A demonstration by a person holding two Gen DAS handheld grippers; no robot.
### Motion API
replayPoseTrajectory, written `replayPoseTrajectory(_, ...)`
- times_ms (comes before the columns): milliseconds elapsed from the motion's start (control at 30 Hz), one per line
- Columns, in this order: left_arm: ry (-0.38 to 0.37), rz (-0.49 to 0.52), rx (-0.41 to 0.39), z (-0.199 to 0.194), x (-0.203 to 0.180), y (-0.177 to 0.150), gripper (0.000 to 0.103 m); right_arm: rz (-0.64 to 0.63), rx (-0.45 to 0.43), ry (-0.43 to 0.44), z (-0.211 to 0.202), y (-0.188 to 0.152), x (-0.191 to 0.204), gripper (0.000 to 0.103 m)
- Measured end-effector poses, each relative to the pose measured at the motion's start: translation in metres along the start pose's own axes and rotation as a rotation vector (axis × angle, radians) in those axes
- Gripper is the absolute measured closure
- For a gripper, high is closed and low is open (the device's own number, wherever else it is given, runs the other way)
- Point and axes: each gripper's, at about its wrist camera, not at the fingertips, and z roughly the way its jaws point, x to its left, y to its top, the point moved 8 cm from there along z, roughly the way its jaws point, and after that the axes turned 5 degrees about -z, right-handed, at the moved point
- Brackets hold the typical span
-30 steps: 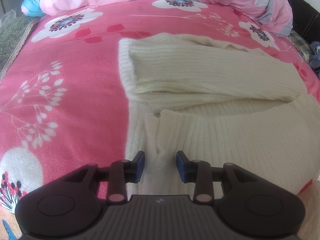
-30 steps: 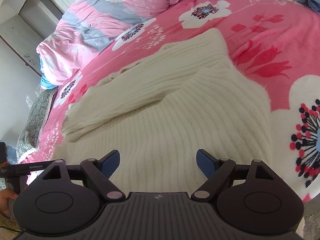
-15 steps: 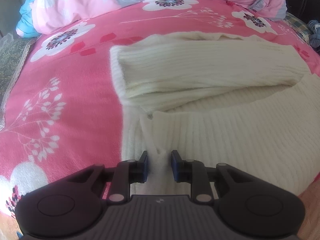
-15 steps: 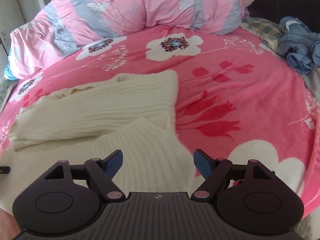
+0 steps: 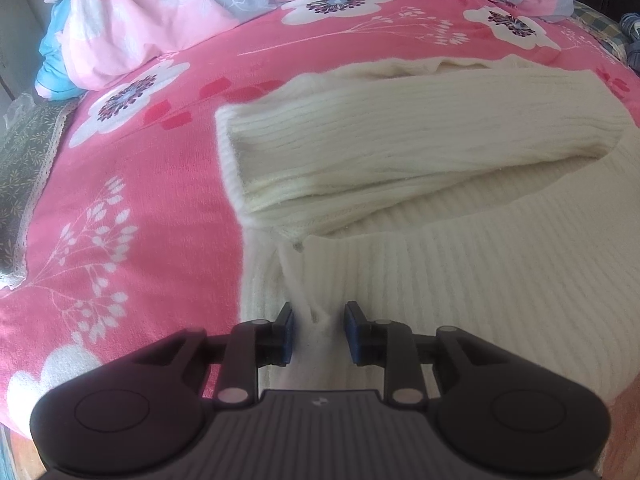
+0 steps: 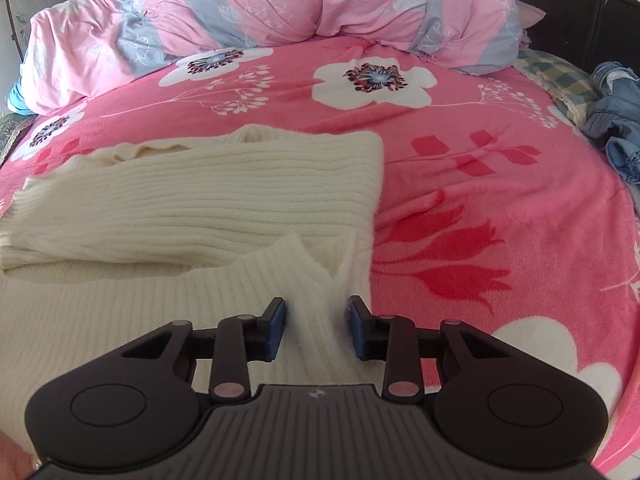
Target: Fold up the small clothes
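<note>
Bedroom in a private home. Evidence: bed covered by a pink fleece blanket (image 6: 460, 128) printed with white flowers and red tulips; bunched pink-and-grey floral duvet (image 6: 280, 4) heaped along the far side; dark headboard (image 6: 580, 12) behind it at right; checked cloth (image 6: 560, 76) near the right edge with crumpled blue denim garment (image 6: 616, 120) lying on it; green patterned, lace-edged spread (image 5: 24, 152) at the bed's left edge; cream ribbed knit sweater (image 6: 220, 200) laid out on the blanket.
</note>
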Motion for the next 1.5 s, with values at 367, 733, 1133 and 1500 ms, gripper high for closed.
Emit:
replayPoseTrajectory(367,-0.010,-0.025,-0.023,-0.005,0.001,0.000,0.078,0.041,0.056,0.030,0.017,-0.006,0.000,0.000)
replayPoseTrajectory(733,-0.027,-0.009,-0.045,-0.007,-0.005,0.000,0.080,0.033,0.071,0.066,0.020,-0.007,0.010,0.000)
replayPoseTrajectory(1133,-0.031,-0.016,-0.035,0.003,-0.005,-0.001,0.079,0.021,0.090,0.058,0.038,-0.008,0.012,0.000)
replayPoseTrajectory(1500,-0.027,-0.016,-0.074,0.002,-0.004,-0.002,0.087,-0.075,0.064,-0.014,0.032,-0.009,0.027,0.000)
